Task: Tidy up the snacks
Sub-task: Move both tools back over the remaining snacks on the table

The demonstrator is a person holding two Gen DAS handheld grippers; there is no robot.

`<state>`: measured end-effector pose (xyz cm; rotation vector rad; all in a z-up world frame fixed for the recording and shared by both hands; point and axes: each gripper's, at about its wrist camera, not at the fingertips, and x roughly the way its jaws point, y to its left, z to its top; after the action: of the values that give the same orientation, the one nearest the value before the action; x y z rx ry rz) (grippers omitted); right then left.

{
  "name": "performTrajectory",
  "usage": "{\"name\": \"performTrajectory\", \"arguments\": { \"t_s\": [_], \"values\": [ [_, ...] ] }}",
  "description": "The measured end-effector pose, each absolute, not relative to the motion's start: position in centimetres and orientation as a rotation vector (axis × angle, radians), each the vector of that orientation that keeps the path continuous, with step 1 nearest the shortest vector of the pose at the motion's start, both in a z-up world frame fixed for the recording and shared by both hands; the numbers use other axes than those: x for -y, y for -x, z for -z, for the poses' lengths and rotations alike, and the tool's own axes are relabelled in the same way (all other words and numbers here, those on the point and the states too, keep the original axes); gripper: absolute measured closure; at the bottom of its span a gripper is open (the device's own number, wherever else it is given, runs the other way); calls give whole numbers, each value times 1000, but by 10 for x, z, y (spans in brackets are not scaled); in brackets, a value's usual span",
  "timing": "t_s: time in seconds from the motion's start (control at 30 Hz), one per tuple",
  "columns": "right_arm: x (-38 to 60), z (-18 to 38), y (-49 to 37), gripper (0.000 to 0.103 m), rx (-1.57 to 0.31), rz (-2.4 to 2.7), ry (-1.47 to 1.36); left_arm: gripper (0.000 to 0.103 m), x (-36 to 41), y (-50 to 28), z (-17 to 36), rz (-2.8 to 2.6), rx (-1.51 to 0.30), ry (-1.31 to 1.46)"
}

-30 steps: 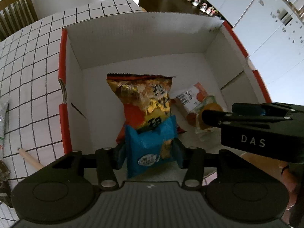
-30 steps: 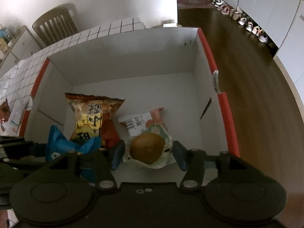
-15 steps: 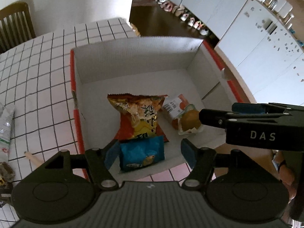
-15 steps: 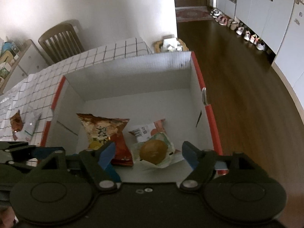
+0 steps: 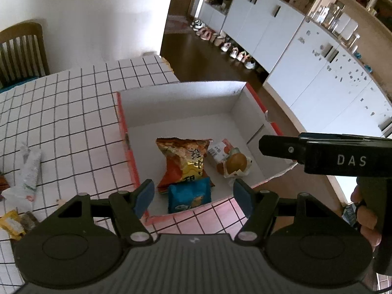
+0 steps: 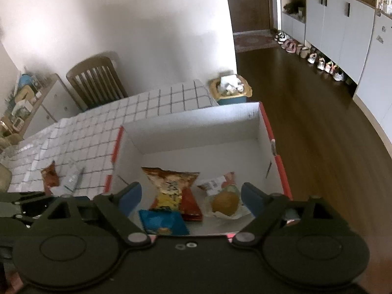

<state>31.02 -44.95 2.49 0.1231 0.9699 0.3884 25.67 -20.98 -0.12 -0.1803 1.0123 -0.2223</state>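
Jaws apart above box (image 5: 186, 103) of snacks (image 5: 183, 161)

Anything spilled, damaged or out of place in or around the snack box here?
Nothing spilled or torn. Inside the box, the blue packet overlaps the orange chip bag. A few wrappers are scattered on the tablecloth outside it.

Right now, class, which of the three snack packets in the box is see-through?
The bun packet by the right wall: its clear wrap shows the round brown bun. The orange chip bag and blue packet are opaque.
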Motion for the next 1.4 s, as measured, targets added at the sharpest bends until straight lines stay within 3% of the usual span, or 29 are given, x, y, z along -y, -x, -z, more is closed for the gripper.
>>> {"name": "performTrajectory", "arguments": {
  "t_s": [0.4,0.47,0.67,0.73,0.93,1.0,1.4],
  "values": [
    [406,-55,-265,12,-908,-446,-129,32,155,-207,-22,208,-943,176],
    [396,-59,-258,12,-897,-463,-134,23,142,-196,-24,190,-925,167],
    [364,-61,-237,12,-881,-507,-142,21,98,-172,-26,153,-896,181],
    [350,-61,-229,1,-868,-522,-143,16,82,-165,-25,139,-894,191],
    [312,-58,-209,1,-859,-565,-111,11,27,-145,-19,92,-877,230],
    [300,-55,-203,1,-862,-575,-102,1,9,-139,-17,76,-868,245],
    [235,-29,-183,0,-923,-604,-88,0,-83,-127,11,-106,-860,254]
  ]
}}
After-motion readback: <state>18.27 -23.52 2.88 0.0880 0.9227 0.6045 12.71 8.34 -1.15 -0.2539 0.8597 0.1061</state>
